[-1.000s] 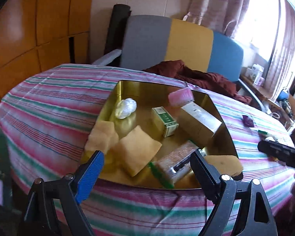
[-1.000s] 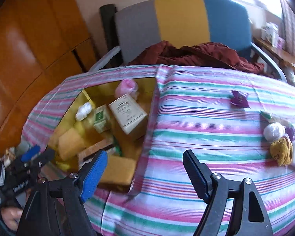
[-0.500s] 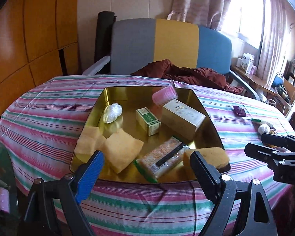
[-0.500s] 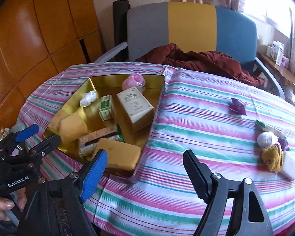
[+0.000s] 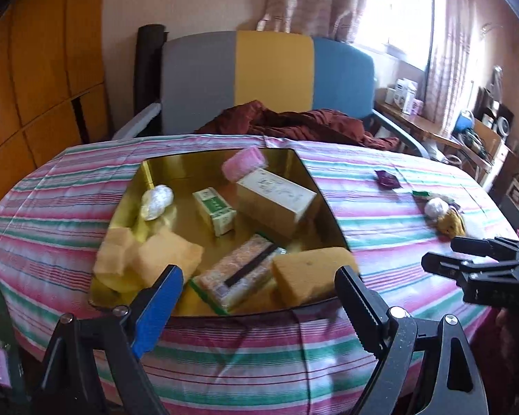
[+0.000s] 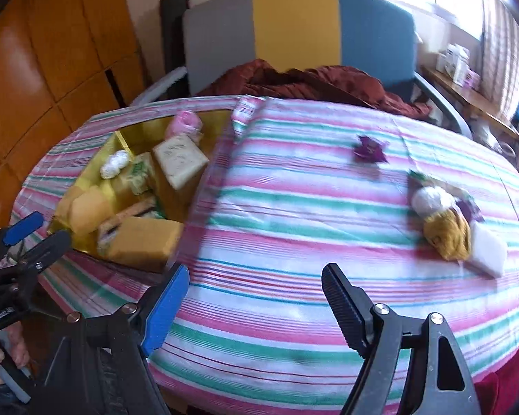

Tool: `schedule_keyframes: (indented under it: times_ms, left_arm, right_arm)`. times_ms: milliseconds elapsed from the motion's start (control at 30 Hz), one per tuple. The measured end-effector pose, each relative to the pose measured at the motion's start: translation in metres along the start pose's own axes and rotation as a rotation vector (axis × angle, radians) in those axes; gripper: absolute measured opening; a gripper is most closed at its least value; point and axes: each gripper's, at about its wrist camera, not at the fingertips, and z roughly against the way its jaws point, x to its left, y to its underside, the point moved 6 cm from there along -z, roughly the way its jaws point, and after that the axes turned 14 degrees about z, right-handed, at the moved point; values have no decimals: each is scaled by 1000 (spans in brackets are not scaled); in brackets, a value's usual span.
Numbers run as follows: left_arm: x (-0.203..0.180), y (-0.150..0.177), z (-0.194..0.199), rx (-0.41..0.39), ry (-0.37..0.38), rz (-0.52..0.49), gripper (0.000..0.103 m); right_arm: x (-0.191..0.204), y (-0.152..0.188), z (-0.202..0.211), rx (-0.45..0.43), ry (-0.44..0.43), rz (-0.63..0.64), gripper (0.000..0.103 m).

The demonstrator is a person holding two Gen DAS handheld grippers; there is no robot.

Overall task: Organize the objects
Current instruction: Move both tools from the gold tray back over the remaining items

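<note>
- Two grippers are hovering over the near edge of a round tabletop (image 6: 294, 242) covered in a pink, green and white striped cloth
- left gripper (image 5: 259, 297) is hanging with its jaws wide apart and nothing between them, just in front of the near edge of a shiny gold tray (image 5: 176, 173) that is sitting toward the left edge of the tabletop
- right gripper (image 6: 256, 297) is standing with its jaws apart and empty too, over bare cloth at the near edge
- tray is holding a tan box (image 5: 276, 197), a small green-and-white box (image 5: 216, 209), a pink fuzzy roll (image 5: 244, 164) at its far edge, a white wrapped ball (image 5: 157, 200) at its left side, a flat snack packet (image 5: 240, 273) and yellow sponges, one sponge (image 5: 308, 273) lying at its near right corner
- toward the right edge of the tabletop, well apart from the tray, a white ball (image 6: 429, 200), a mustard-yellow bundle (image 6: 448, 237) and a white block (image 6: 488, 252) are lying in a touching cluster; the blur is hiding what the bundle is, possibly cloth
- purple wrapper (image 6: 368, 148) is lying alone nearer the far edge
- hand (image 6: 0, 356) is gripping the left gripper's handle at the lower left of the right wrist view
</note>
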Motion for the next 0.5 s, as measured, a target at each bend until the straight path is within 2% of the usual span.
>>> schedule_keyframes:
  times_ms: [333, 500]
  left_arm:
    - [-40, 4, -17, 52, 62, -82, 90]
    - [-68, 2, -24, 74, 113, -126, 90]
  right_arm:
    - [-114, 49, 14, 97, 134, -211, 81]
    - [-173, 65, 33, 106, 168, -340, 81]
